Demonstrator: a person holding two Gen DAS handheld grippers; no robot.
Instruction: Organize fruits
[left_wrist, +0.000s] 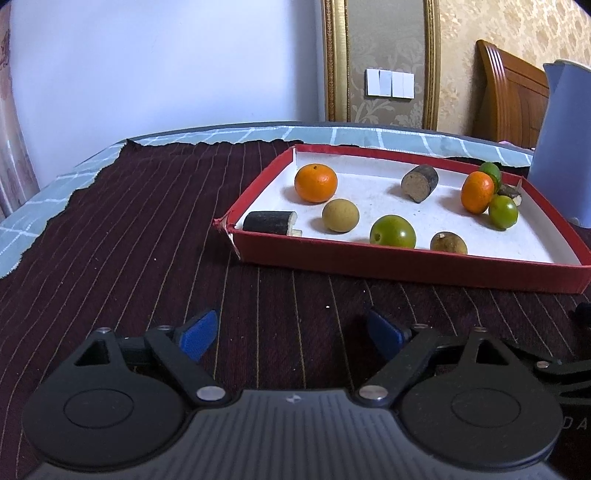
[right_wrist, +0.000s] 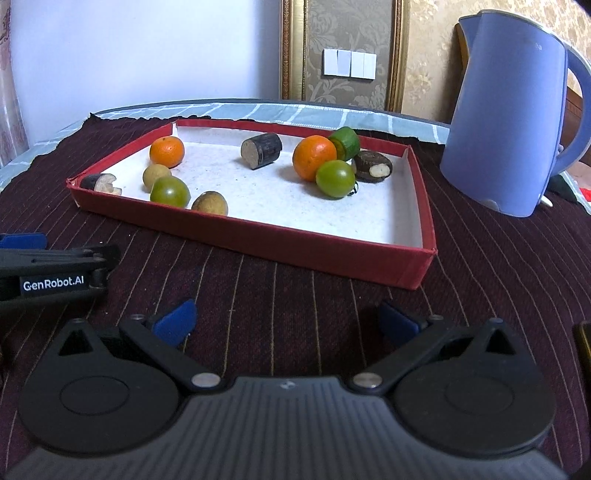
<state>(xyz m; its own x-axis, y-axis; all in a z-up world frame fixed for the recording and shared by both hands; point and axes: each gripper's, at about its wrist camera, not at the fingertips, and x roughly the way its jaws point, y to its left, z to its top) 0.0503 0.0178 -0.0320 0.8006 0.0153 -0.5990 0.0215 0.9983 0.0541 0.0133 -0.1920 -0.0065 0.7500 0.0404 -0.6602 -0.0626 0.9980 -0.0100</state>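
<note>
A red tray (left_wrist: 406, 260) (right_wrist: 332, 254) with a white floor holds the fruit on the dark striped cloth. Inside lie an orange (left_wrist: 316, 182) (right_wrist: 167, 151) at the left, a second orange (left_wrist: 477, 192) (right_wrist: 314, 157) among green fruits (left_wrist: 503, 212) (right_wrist: 335, 178) at the right, a green fruit (left_wrist: 392, 231) (right_wrist: 170, 191) near the front wall, two brownish round fruits (left_wrist: 340, 215) (right_wrist: 209, 203), and dark cane pieces (left_wrist: 420, 182) (right_wrist: 260, 149). My left gripper (left_wrist: 291, 332) and right gripper (right_wrist: 286, 319) both stand open in front of the tray with nothing between their blue pads.
A blue electric kettle (right_wrist: 511, 110) (left_wrist: 561, 140) stands right of the tray. The left gripper's black body (right_wrist: 51, 273) lies at the right wrist view's left edge. A checked sheet (left_wrist: 55, 188) borders the dark cloth at the back and left; a wall follows.
</note>
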